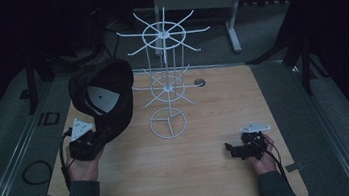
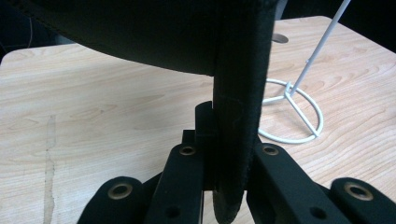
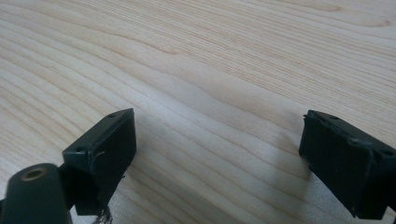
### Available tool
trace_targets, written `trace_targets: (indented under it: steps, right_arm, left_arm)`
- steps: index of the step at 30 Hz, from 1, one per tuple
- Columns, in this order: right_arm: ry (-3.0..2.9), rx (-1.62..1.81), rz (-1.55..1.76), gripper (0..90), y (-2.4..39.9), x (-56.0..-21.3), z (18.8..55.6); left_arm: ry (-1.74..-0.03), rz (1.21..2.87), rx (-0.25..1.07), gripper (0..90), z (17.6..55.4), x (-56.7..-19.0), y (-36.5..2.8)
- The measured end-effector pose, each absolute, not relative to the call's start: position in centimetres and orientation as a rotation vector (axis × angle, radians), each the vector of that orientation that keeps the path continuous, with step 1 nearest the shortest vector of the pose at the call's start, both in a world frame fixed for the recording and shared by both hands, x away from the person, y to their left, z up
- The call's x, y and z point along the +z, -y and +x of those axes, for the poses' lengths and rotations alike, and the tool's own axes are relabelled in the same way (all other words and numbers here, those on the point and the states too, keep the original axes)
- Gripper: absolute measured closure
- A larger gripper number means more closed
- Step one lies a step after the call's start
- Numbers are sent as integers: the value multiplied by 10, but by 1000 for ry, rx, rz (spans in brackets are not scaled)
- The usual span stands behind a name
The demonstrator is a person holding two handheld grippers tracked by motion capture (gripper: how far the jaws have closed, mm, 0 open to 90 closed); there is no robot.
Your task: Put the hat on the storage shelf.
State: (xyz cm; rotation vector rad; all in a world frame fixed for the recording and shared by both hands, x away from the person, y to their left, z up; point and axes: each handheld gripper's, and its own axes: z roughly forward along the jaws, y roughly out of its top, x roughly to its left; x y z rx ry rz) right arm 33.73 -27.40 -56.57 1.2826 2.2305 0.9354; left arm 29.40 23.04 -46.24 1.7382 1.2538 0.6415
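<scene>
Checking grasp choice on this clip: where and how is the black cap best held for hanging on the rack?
By the brim, edge-on from below, as the left claw does now: the black cap has a thin, stiff brim that fits between the jaws, while the crown is bulky. This likely leaves the crown free above to meet the white wire rack.

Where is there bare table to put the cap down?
Bare wood lies between the rack's ring base and the right gripper, and along the near edge of the table. It is crowded near the left gripper, where the cap hangs.
</scene>
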Motion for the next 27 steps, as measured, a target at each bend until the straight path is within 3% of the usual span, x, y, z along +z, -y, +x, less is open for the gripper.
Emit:
trace_targets:
  steps: [27]
  right_arm:
    - [-2231, 935, 1285, 109, 274, -566, 337]
  left_arm:
    - [-1226, 1733, 688, 868, 296, -450, -230]
